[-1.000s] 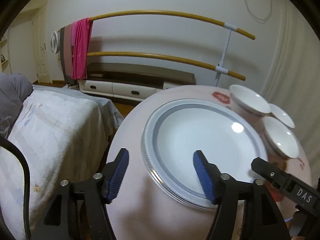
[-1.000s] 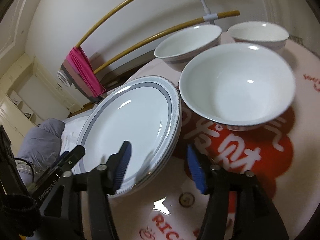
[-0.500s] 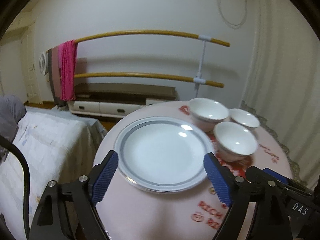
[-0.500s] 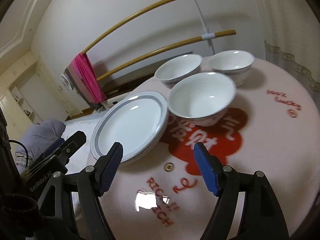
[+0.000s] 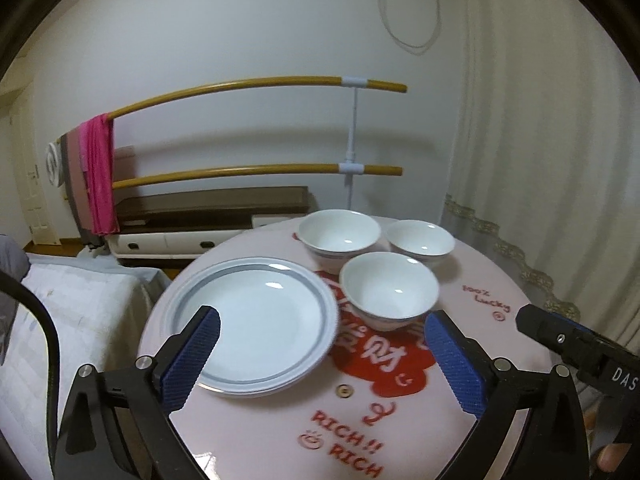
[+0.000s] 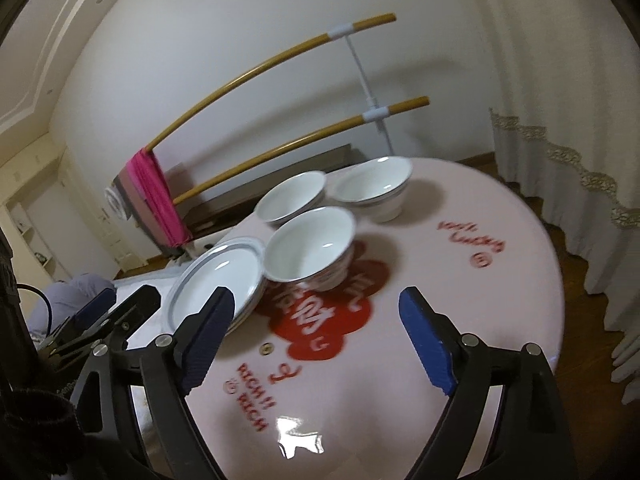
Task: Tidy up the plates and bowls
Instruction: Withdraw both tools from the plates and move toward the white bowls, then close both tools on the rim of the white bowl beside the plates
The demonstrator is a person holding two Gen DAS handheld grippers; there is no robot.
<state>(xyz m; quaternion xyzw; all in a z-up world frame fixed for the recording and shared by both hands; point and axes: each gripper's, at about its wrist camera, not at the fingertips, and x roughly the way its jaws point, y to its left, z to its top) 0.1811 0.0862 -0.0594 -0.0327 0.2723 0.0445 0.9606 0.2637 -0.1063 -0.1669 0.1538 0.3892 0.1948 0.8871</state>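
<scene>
Above round pink table (image 5: 460,412): left gripper (image 5: 324,360) and right gripper (image 6: 316,340) just opened wide, empty; stacked grey-rimmed white plates (image 5: 256,316) left, three white bowls (image 5: 390,288) far.

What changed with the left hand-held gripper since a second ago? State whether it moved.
Yes. The left hand-held gripper has drawn back from the plate stack; its jaws, then straddling the rim, have just been opening and hold nothing.

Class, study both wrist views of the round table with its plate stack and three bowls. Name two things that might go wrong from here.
1. The plate stack sits at the left edge of the table; a nudge from the open left tongs might push it off.
2. The nearest bowl seems to touch or overlap the stack's rim, so lifting either could knock the other.
</scene>
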